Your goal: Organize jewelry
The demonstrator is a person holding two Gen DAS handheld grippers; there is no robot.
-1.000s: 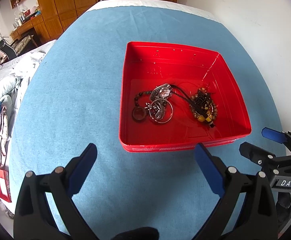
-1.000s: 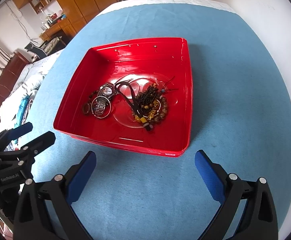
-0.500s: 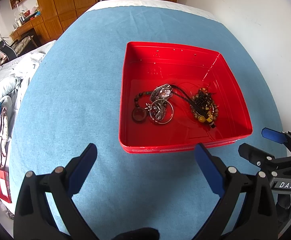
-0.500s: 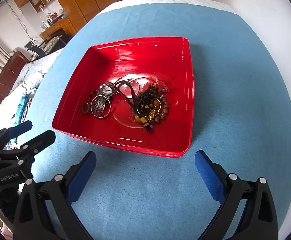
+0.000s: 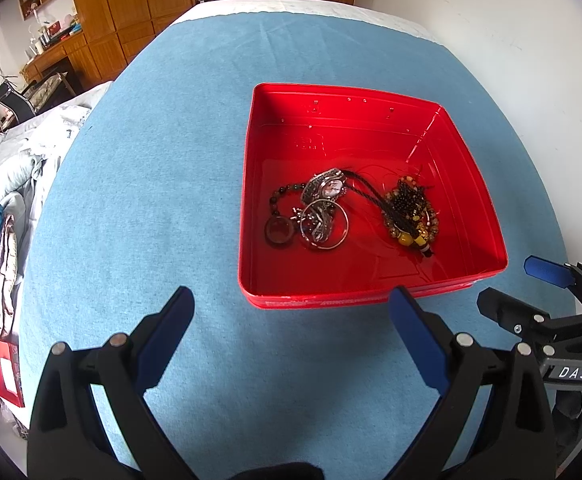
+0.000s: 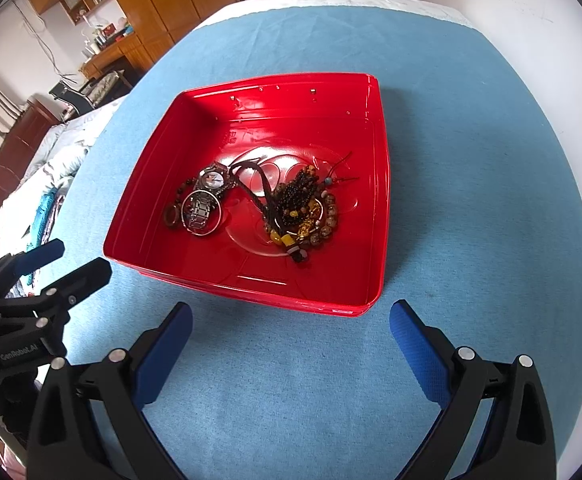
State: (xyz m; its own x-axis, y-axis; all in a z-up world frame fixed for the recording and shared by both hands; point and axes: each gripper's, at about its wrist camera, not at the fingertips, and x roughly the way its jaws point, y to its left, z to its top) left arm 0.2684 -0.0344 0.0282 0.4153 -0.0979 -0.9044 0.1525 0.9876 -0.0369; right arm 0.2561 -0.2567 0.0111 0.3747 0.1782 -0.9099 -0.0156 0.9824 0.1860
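A red tray [image 5: 487,216] [image 6: 379,216] sits on a blue cloth. In it lie a silver watch [image 5: 325,188] [image 6: 211,179], a silver bangle [image 5: 325,229] [image 6: 202,210], a dark ring [image 5: 278,232] and a heap of dark and amber bead bracelets [image 5: 411,216] [image 6: 305,210]. My left gripper [image 5: 291,304] is open and empty, just short of the tray's near rim. My right gripper [image 6: 291,316] is open and empty, also in front of the near rim. Each gripper shows at the edge of the other's view: the right [image 5: 527,284], the left [image 6: 73,260].
The blue cloth [image 5: 151,184] covers a table with a white wall [image 5: 491,20] along its right side. A bed with piled clothes [image 5: 3,216] lies left of the table. Wooden cabinets [image 5: 131,4] stand at the back.
Both grippers have drifted slightly; the tray sits a little higher in the right wrist view. The jewelry has not moved and both grippers stay open.
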